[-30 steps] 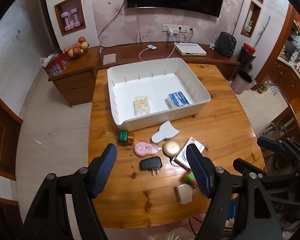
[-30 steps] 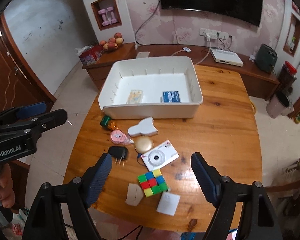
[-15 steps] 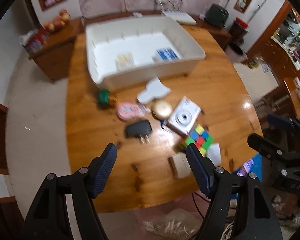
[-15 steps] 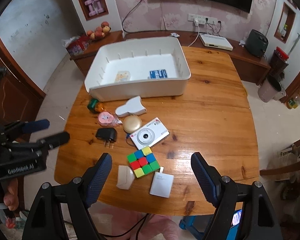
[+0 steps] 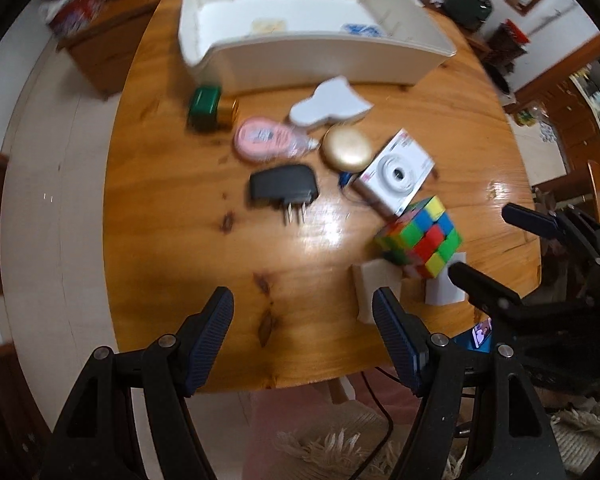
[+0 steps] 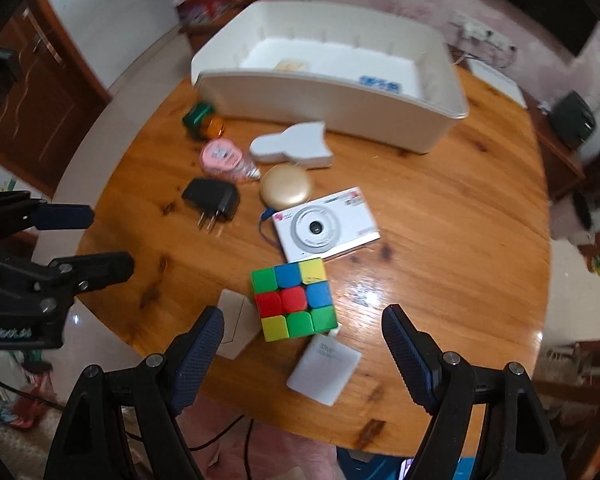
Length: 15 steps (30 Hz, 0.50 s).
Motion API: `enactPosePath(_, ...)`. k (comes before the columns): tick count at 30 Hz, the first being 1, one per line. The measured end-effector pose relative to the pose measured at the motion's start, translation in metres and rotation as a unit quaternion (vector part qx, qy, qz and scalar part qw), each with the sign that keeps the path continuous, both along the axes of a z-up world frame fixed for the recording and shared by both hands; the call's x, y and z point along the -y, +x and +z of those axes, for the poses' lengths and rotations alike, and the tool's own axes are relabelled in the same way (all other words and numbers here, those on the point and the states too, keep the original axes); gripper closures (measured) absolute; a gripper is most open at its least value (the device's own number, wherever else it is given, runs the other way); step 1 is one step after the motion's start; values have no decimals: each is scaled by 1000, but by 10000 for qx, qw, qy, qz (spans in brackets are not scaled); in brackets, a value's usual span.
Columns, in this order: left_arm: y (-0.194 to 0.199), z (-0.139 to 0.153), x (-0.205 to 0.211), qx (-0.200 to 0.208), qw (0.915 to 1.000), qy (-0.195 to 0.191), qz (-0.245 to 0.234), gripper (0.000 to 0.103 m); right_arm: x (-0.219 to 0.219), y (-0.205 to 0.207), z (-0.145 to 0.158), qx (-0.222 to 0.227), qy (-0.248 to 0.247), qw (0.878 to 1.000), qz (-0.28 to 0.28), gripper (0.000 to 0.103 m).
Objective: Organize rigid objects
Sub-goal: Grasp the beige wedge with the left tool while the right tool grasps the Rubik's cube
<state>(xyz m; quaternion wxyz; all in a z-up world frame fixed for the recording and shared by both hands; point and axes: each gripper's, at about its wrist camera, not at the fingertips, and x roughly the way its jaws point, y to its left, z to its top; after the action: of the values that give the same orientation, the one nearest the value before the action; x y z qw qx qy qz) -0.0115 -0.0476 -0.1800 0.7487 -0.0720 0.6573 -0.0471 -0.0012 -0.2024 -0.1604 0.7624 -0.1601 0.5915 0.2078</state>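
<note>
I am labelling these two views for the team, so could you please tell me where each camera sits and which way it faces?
Left wrist: on the left gripper, looking steeply down over the wooden table; its own open blue-padded fingers show below, the right gripper at the right edge.
Right wrist: on the right gripper, looking steeply down at the puzzle cube; its own open fingers show, the left gripper at the left edge.
Shared: the cube, white camera, black plug adapter and white bin.
</note>
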Motion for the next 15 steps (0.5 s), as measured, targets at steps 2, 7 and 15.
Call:
enactPosePath(2,-6,-6,-1,-75,9997,100,198,28,-4,3,-12,-68,-34,9999,152,21)
enactPosePath(7,-20,-18,-1,-240,9971,5,720,28,-15,5,-44,-270,-299,9968,684,21)
enactPosePath(15,-36,-31,17,-297,9898,50,1391,28,-11,15,-73,-531,-324,9914,1150,37)
